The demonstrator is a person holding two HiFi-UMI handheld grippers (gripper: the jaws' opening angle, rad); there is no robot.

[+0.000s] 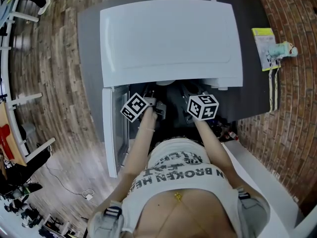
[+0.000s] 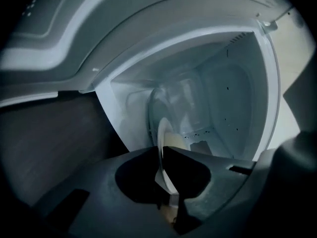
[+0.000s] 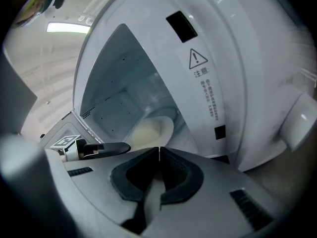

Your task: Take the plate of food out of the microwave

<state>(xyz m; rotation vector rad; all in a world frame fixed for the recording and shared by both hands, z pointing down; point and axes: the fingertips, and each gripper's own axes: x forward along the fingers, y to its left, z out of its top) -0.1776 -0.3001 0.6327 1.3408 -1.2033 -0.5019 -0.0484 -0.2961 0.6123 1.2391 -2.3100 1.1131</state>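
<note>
A white microwave (image 1: 171,41) stands on a dark grey table (image 1: 255,14) with its door (image 1: 111,133) swung open to the left. Inside, a white plate (image 2: 162,133) carries pale food (image 3: 143,133) and rests on the glass turntable (image 2: 173,95). Both grippers reach into the cavity. My left gripper (image 2: 162,158) is shut on the plate's rim, which shows edge-on between its jaws. My right gripper (image 3: 158,150) is shut on the rim at the opposite side. In the head view the left gripper (image 1: 156,106) and right gripper (image 1: 192,102) have their tips hidden under the microwave's top.
A yellow-green booklet (image 1: 264,46) and a small teal figure (image 1: 286,49) lie on the table right of the microwave. The open door stands close beside my left arm. Cavity walls (image 2: 233,108) close in around the plate. Chairs (image 1: 29,133) stand at the far left.
</note>
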